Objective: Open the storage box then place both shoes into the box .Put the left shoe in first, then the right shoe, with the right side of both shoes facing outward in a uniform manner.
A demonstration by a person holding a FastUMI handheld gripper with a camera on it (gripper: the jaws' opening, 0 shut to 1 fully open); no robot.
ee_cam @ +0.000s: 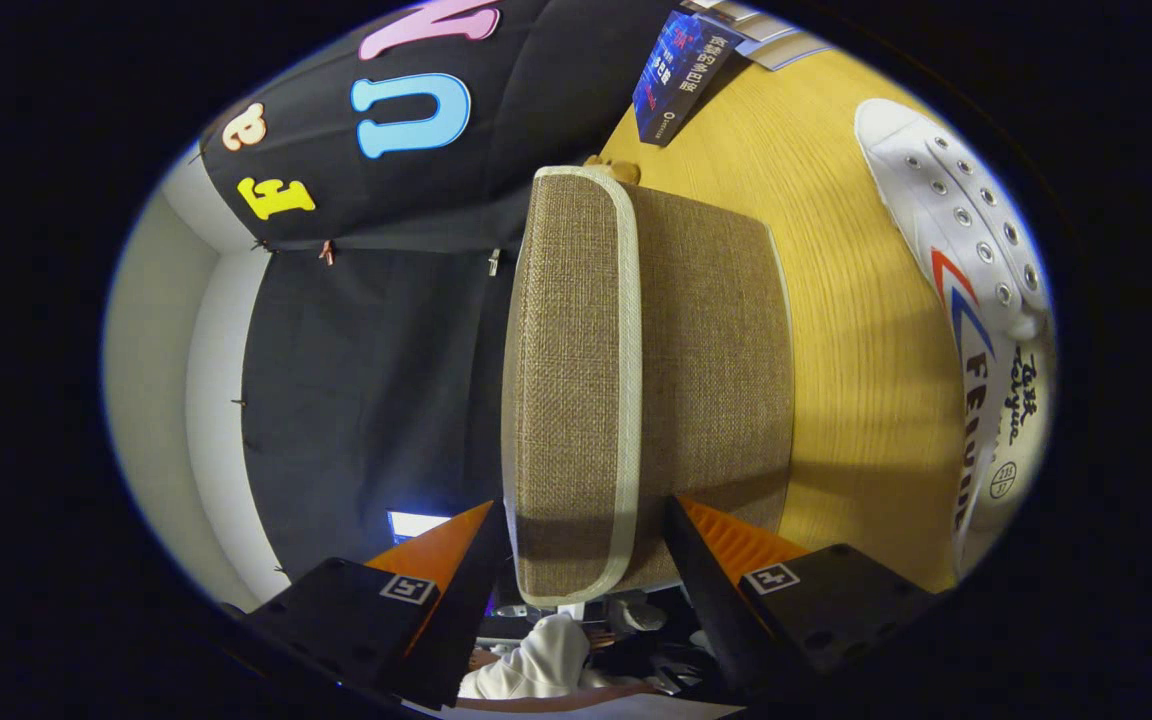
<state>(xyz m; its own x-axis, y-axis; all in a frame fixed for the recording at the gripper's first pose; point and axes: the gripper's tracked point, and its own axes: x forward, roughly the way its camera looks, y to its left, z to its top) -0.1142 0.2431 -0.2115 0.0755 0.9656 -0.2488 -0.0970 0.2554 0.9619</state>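
Note:
A brown woven storage box [716, 360] with its lid [571, 380] down stands on the wooden table [856, 400]; the lid has cream trim. My gripper [581, 530] straddles the lid's near corner. One orange-and-black finger [466, 560] lies along the lid's top face. The other finger [711, 560] sits by the box's side wall, just under the trim, with a narrow gap showing. The jaws stand apart around the lid. A white canvas shoe [976, 300] with red and blue stripes lies on the table beyond the box's base.
A dark blue booklet [676, 75] and some papers lie at the table's far end past the box. Bare wood runs between the box and the shoe. A person in a white hooded top [536, 660] sits behind the fingers.

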